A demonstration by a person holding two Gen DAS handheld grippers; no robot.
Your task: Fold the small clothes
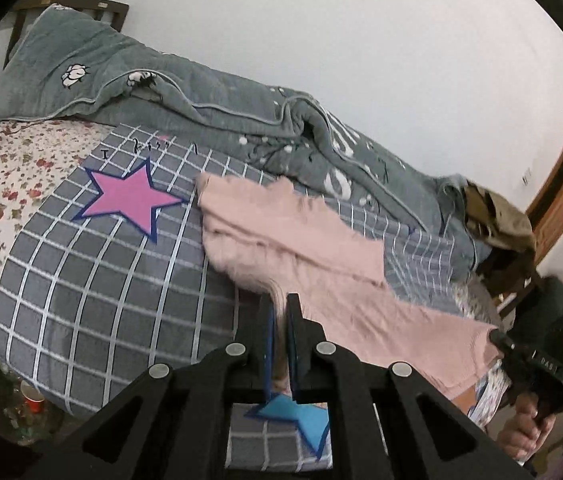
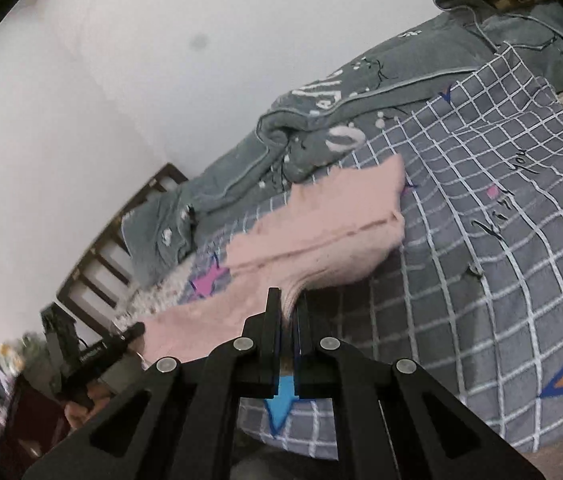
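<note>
Gripping the pink garment (image 1: 281, 236) at both near corners, I have the left gripper (image 1: 280, 300) pinched tight on one bunched edge and the right gripper (image 2: 288, 298) clamped on the other. Between them the cloth hangs stretched above the grey checked sheet (image 1: 93, 292), its far end draped down onto the bed. I can see the opposite gripper and the hand (image 1: 521, 432) carrying it at the edge of each view. Beyond the garment, a pink star (image 1: 129, 200) is printed on the sheet, then a rumpled grey-green quilt (image 1: 209, 108) lies along the white wall (image 1: 361, 32).
</note>
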